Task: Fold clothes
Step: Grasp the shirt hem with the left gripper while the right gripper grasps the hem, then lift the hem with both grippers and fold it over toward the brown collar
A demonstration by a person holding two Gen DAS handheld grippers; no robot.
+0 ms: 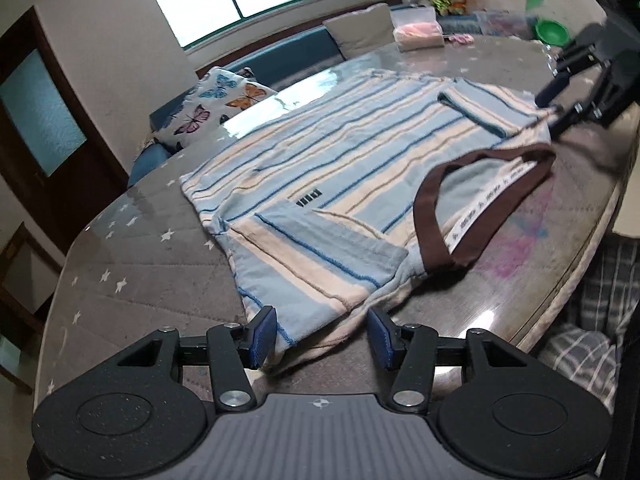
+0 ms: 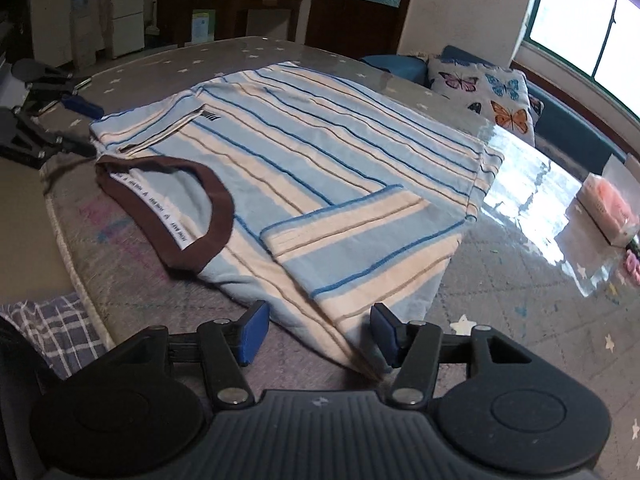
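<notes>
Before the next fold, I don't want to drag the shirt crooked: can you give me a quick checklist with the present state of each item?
1. Both sleeves folded in over the striped shirt: ok.
2. Left gripper jaws apart, shirt corner lying between them, not clamped: ok.
3. Right gripper jaws apart at the opposite shoulder corner, not clamped: ok.
4. Brown collar lying flat: not ok, it gapes open.
5. Shirt fully on the table: ok.
6. Tissue pack clear of the shirt: ok.

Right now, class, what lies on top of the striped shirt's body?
Both sleeves are folded inward onto the shirt: one near the right gripper, one near the left. What they cover, and the tabletop beneath, stays hidden.
</notes>
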